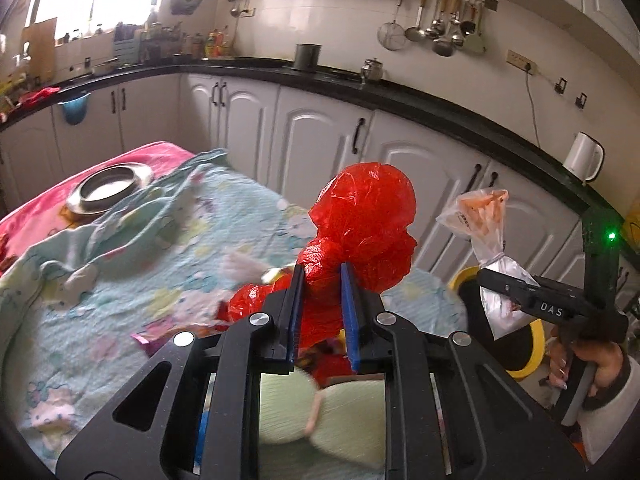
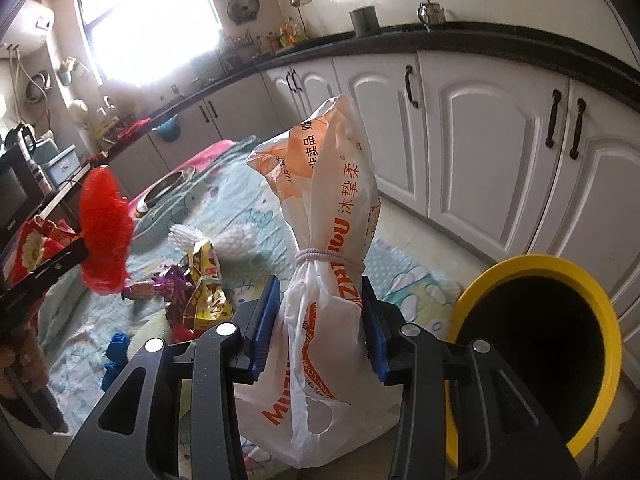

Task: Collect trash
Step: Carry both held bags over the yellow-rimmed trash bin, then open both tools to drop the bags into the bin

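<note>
Left wrist view. Left tongs [image 1: 320, 312]: blue pads clamped on a crumpled red plastic bag [image 1: 362, 232], held upright above the bench [image 1: 132, 268]. Bench covered with a pale blue cartoon-print cloth [image 1: 168, 248] over a pink one. Steel dish [image 1: 110, 192] at the far end of the bench. Right tongs [image 1: 504, 284], seen from the side at right: closed on a white and orange plastic bag [image 1: 488, 240], just below its tied neck. Yellow-rimmed bin [image 1: 520, 344] behind and below that bag, mostly hidden.

Right wrist view. Right tongs [image 2: 320, 320]: blue pads gripping the white and orange plastic bag [image 2: 332, 248] below a pale elastic band [image 2: 328, 258]; bag raised, upper part upright. Yellow-rimmed bin [image 2: 536, 348] just right of the tongs, dark opening facing the camera. On the bench cloth: snack wrappers [image 2: 200, 292], a blue scrap [image 2: 116, 348], a white fluffy item [image 2: 236, 240]. Left tongs [image 2: 76, 256] at the left edge, carrying the red plastic bag [image 2: 104, 228] above the bench. White cabinets [image 2: 480, 152] behind.
</note>
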The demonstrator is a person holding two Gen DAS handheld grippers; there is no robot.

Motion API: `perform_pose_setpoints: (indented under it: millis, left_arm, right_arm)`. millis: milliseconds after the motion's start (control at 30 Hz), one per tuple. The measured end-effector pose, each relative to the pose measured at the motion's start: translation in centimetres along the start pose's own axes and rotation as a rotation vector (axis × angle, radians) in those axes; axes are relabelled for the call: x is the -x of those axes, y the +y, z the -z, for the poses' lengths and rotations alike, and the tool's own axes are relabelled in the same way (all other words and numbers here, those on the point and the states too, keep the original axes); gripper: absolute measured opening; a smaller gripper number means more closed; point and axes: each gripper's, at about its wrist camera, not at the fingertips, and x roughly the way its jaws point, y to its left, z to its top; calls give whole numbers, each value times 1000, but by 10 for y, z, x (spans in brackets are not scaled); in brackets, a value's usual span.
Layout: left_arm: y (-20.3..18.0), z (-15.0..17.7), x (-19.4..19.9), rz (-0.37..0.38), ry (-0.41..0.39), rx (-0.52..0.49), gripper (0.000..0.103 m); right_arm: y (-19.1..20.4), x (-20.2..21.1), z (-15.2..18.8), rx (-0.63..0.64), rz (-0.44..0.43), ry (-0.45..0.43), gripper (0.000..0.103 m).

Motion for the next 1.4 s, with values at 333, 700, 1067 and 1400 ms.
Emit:
perform_pose_setpoints:
  millis: [333,700,1067,1400]
  left_arm:
    - [-56,-10,-25,86,5,-38,12]
    - [-111,-13,-53,145,31,-92,12]
    - [-156,2,-88,166,97,-158,12]
    - [-193,22,-127,203,184,-201,12]
  right_arm:
    - [-30,33,0,-16,49,-48,38]
    - [-73,59,11,-73,119,-77,38]
    - [-117,68,25,-157,179,-71,38]
    - [-153,67,53,-217,244,-25,38]
